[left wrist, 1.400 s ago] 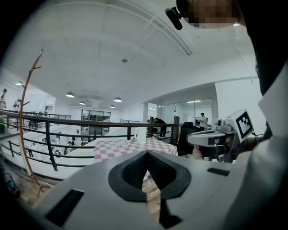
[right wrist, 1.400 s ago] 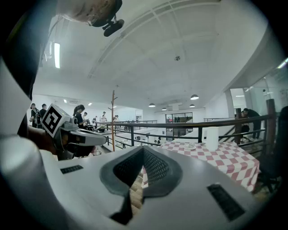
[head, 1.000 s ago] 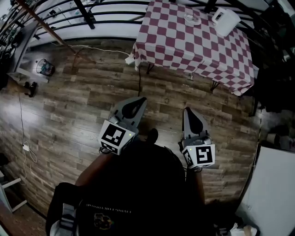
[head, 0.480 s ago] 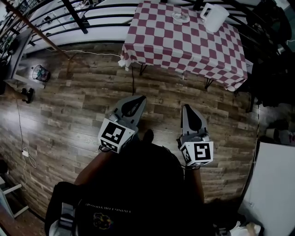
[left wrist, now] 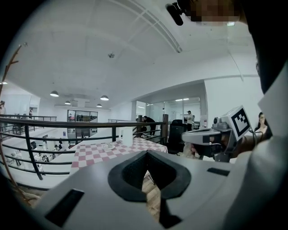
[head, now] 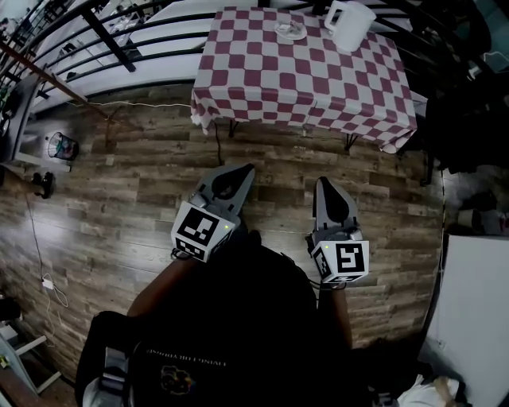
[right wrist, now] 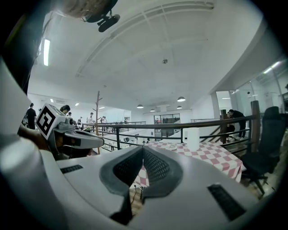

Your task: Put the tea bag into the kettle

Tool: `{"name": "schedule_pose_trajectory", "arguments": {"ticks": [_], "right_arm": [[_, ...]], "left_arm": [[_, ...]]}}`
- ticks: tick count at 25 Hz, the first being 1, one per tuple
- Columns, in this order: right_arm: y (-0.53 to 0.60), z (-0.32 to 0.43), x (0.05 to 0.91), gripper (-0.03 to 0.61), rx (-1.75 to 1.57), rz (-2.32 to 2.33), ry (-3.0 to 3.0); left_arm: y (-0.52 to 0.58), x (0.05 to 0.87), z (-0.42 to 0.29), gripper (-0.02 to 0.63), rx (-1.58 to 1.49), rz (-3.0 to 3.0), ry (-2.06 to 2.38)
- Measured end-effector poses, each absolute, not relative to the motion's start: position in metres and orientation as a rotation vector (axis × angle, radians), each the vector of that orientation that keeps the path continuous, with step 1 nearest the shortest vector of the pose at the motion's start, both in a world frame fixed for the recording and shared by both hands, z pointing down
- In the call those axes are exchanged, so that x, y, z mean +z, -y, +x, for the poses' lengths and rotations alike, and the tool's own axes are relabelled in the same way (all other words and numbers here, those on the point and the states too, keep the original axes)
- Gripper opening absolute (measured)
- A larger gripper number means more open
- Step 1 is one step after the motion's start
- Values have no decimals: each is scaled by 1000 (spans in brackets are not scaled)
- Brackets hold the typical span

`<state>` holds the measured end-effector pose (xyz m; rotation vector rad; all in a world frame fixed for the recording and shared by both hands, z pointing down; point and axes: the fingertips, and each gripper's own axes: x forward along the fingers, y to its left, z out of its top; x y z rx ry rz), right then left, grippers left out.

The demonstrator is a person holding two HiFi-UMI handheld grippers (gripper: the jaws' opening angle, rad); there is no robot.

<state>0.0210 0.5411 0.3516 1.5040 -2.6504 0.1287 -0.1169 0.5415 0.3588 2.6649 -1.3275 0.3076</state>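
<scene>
Jaws pressed together and empty, left gripper (head: 243,169) and right gripper (head: 324,182) face the far checkered table (head: 302,79); best step closer before spreading them near the kettle (head: 347,22).

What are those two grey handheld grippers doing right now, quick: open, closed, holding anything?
Left grey gripper: closed, nothing between its jaws.
Right grey gripper: closed, nothing between its jaws.

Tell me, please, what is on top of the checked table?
A white kettle and a small dish, near the far edge. The kettle's inside is hidden.
</scene>
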Motion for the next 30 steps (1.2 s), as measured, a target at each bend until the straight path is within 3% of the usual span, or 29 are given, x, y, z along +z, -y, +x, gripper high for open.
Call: {"name": "schedule_pose_trajectory", "arguments": {"ticks": [30], "right_arm": [[-212, 39, 367, 14, 214, 1685, 2420]], "left_arm": [[-197, 392, -65, 3, 371, 2760, 922]]}}
